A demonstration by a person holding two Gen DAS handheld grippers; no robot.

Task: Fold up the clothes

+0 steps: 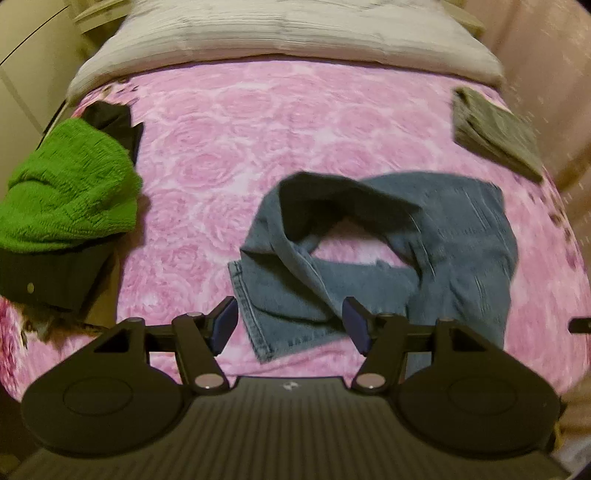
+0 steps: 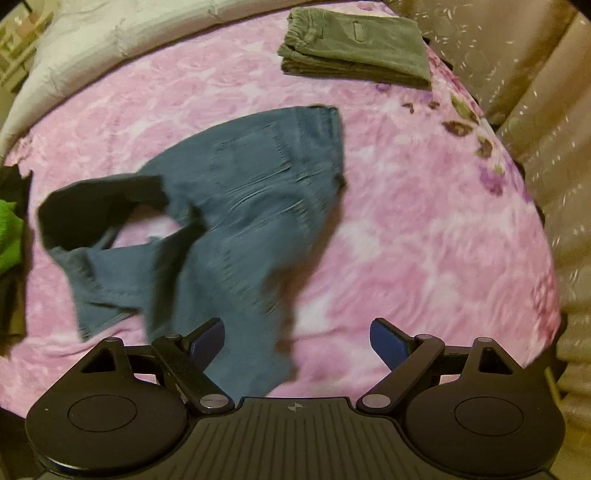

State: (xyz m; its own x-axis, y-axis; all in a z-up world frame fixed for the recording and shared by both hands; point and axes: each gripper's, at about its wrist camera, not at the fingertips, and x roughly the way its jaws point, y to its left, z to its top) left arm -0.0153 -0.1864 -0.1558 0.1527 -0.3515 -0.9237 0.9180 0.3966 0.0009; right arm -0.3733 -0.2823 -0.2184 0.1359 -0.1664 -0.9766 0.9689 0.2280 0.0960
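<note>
A pair of blue jeans (image 1: 443,240) lies crumpled on the pink rose-patterned bed cover (image 1: 240,147), one leg looped over itself. In the right wrist view the jeans (image 2: 251,192) show a back pocket, waist toward the far side. My left gripper (image 1: 290,325) is open just above a hemmed leg end, holding nothing. My right gripper (image 2: 295,343) is open above the near part of the jeans and the cover (image 2: 424,240), holding nothing.
A green knit garment (image 1: 70,192) lies on dark clothes (image 1: 51,280) at the left edge of the bed. Folded olive-grey trousers (image 2: 354,44) lie at the far right corner. A grey-white pillow (image 1: 288,33) lies across the head. A beige curtain (image 2: 535,92) hangs at the right.
</note>
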